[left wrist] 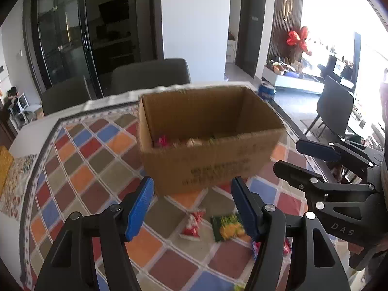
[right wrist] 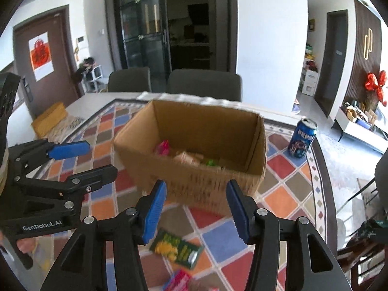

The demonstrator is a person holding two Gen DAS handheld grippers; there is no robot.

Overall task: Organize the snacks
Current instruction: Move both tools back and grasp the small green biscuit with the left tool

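An open cardboard box [left wrist: 218, 169] [right wrist: 194, 181] stands on the chequered tablecloth with several snack packets inside it. My left gripper [left wrist: 192, 209] hangs open and empty in front of the box, above a red and white packet [left wrist: 192, 224] and a green and yellow packet [left wrist: 228, 226]. My right gripper [right wrist: 196, 212] is open and empty too, over the same green and yellow packet [right wrist: 175, 248]; a pink packet [right wrist: 178, 281] lies nearer the bottom edge. Each gripper shows in the other's view: the right one [left wrist: 308, 156] at the right, the left one [right wrist: 97, 158] at the left.
A blue drink can [right wrist: 302, 140] stands on the cloth right of the box. Grey chairs [right wrist: 203, 83] line the table's far side. A yellow cloth [right wrist: 49, 120] lies at the far left of the table. A dark chair [left wrist: 335, 111] stands off to the right.
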